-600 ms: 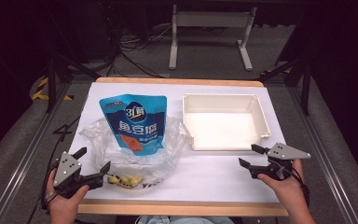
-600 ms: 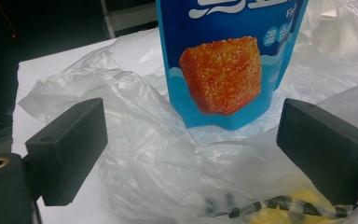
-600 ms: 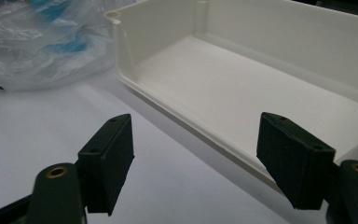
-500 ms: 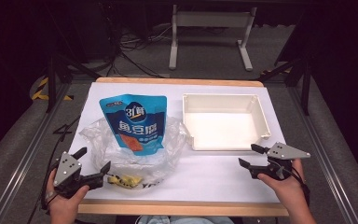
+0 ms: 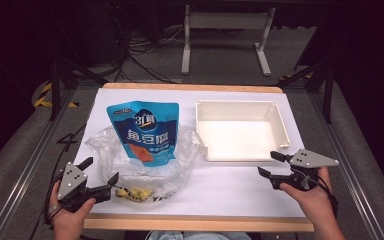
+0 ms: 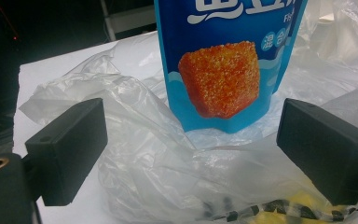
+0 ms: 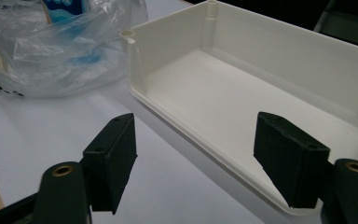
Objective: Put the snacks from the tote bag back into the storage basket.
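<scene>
Left tool (image 5: 101,176) hovers wide open with nothing held, blue pouch (image 5: 145,131) lying on the plastic bag (image 5: 180,162) just ahead, so it should pinch the pouch's bottom edge, not loose film.

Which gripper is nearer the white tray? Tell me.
Right. The right gripper sits just off the white tray at its near right corner; the left gripper is across the table by the plastic bag.
</scene>
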`<state>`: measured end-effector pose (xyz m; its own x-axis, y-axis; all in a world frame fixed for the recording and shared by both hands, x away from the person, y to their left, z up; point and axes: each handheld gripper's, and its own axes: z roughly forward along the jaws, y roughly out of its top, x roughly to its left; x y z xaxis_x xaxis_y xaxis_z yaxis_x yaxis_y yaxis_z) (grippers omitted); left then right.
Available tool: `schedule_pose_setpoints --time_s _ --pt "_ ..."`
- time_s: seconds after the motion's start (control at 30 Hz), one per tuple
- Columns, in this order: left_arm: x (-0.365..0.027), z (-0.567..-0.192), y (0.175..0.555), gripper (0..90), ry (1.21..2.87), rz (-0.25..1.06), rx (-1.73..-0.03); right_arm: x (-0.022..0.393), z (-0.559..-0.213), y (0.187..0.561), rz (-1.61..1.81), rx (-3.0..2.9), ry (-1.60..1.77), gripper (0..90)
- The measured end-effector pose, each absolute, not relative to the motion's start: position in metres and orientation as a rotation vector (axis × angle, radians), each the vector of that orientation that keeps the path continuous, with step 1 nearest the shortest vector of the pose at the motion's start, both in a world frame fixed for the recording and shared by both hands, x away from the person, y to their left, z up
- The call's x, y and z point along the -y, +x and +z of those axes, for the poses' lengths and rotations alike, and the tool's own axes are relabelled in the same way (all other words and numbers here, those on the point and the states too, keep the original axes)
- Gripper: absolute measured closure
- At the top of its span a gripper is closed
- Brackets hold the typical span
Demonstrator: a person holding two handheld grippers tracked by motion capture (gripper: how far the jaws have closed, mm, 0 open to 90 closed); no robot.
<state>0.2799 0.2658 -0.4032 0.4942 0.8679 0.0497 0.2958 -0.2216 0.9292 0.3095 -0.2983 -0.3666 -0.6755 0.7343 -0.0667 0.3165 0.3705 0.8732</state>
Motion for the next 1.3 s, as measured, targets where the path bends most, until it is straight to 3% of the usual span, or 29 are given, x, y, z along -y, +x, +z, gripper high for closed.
schedule_pose_setpoints --time_s 0.37,0.67,1.3 --pt "-0.267 -0.403 0.279 9.5 1.756 0.738 -0.989 0.297 -0.346 0.31 1.237 -2.195 0.879 32.2" --pt "-0.268 -0.404 0.281 9.5 1.751 0.731 -1.004 0.291 -0.335 0.315 1.225 -2.216 0.873 27.4" --pt "-0.269 -0.403 0.28 9.5 1.748 0.735 -1.001 0.235 -0.303 0.342 1.305 -2.285 0.695 20.2"
